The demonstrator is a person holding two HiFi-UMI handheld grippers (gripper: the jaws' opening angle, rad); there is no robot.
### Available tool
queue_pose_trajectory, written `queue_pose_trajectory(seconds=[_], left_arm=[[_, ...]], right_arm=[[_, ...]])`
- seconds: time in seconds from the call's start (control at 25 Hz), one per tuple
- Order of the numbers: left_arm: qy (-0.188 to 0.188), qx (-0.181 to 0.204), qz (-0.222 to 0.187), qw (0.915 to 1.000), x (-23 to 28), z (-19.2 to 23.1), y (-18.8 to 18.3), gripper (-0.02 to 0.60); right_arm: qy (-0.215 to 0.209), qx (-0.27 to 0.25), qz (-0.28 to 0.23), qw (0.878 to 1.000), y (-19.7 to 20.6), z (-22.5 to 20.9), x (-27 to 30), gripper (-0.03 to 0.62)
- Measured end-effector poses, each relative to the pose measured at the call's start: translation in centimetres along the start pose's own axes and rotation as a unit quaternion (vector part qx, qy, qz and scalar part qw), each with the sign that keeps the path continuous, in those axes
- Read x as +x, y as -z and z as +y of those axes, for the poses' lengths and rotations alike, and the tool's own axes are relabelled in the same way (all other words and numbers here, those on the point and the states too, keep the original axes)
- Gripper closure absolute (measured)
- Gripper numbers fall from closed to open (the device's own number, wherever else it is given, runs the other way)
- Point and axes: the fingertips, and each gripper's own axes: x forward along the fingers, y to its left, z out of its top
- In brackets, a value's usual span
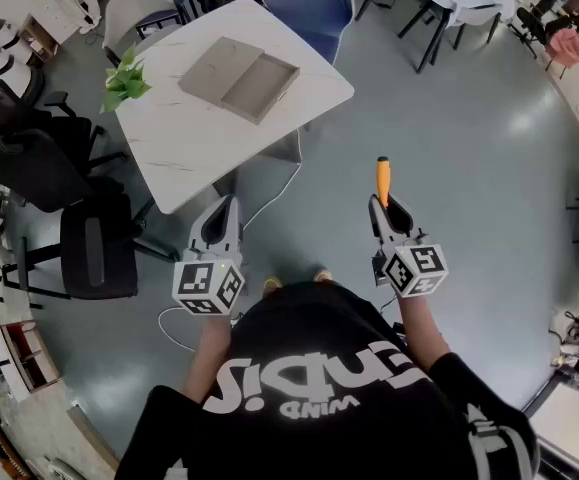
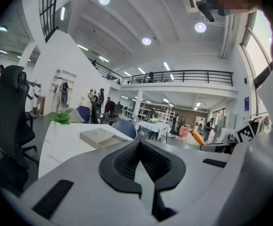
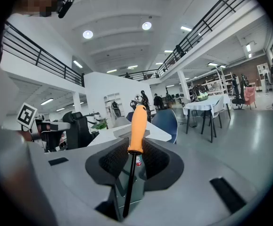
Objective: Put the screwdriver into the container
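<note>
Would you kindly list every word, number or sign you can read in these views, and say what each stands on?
No text can be quoted with confidence.
Black shirt: large white lettering, seen upside down and creased, not legible.
Left marker cube, right marker cube: square code patterns only, no words or numbers.
Blue wall sign: too small to read.

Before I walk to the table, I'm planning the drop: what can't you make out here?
Tip of the screwdriver: right gripper view, sunk low between the fingers; head view, under the right gripper.
Inside of the container: left gripper view, seen edge-on, hidden by its own wall; right gripper view, mostly behind the orange handle.
</note>
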Motion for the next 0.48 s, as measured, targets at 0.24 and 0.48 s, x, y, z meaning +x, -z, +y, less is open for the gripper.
queue_pose_trajectory(seconds=[0.24, 0.48], left_arm=[[-0.002, 0.009, 0.004, 1.0000, 0.6, -0.1, 0.0, 0.569], [-0.002, 0.015, 0.005, 0.9999, 0.8, -0.6, 0.0, 0.569]], right_arm=[[-0.005, -0.025, 0.012, 1.000, 0.0, 0.8, 1.2, 0.511], [-0.010, -0.047, 0.013, 0.999, -0.3, 2.1, 1.9, 0.511]])
